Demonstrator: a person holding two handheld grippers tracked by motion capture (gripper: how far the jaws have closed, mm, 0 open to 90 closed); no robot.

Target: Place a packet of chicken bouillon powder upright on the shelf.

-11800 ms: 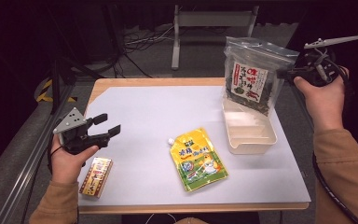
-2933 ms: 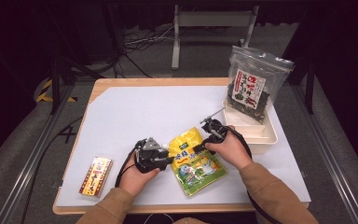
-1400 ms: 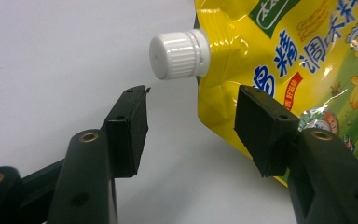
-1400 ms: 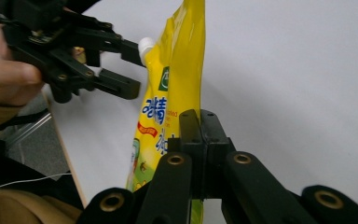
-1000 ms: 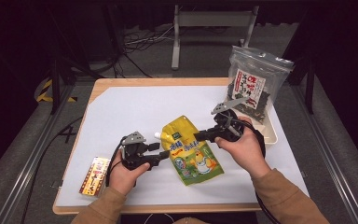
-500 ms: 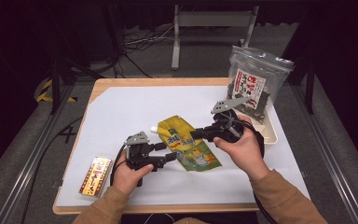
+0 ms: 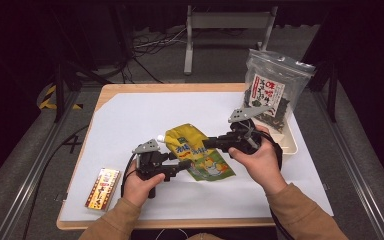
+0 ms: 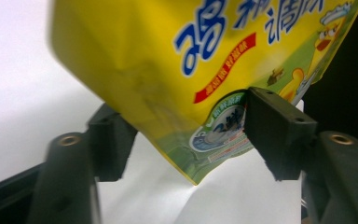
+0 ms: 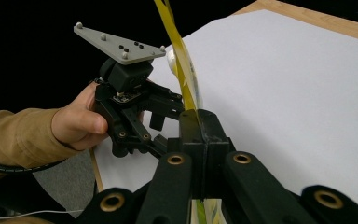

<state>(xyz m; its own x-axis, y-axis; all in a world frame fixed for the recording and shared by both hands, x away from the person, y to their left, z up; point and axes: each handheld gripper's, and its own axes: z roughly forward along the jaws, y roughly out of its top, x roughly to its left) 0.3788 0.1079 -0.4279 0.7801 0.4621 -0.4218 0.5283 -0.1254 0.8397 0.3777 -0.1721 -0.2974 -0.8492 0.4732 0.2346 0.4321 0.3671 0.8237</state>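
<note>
A yellow spouted pouch (image 7: 195, 150) with blue lettering hangs tilted just above the white sheet. My right gripper (image 7: 207, 144) is shut on its right edge, and the pads (image 9: 200, 121) pinch the thin yellow film (image 9: 184, 60). My left gripper (image 7: 180, 161) sits at the pouch's lower left corner. Its jaws have just been closing, and the pouch (image 8: 168, 56) lies between them (image 8: 193, 140) with a wide gap, unpressed. The left gripper (image 9: 161, 116), held in a hand, faces my right gripper.
A clear bag of dark seaweed (image 7: 275, 90) stands in a white tray (image 7: 292, 145) at the table's right edge. A small orange snack packet (image 7: 102, 187) lies at the front left. The white sheet (image 7: 145, 115) covers the wooden table (image 7: 110, 92).
The right gripper has lifted and tilted the pouch off the sheet. The left gripper has come in to the pouch's lower corner, which now sits between its jaws.
</note>
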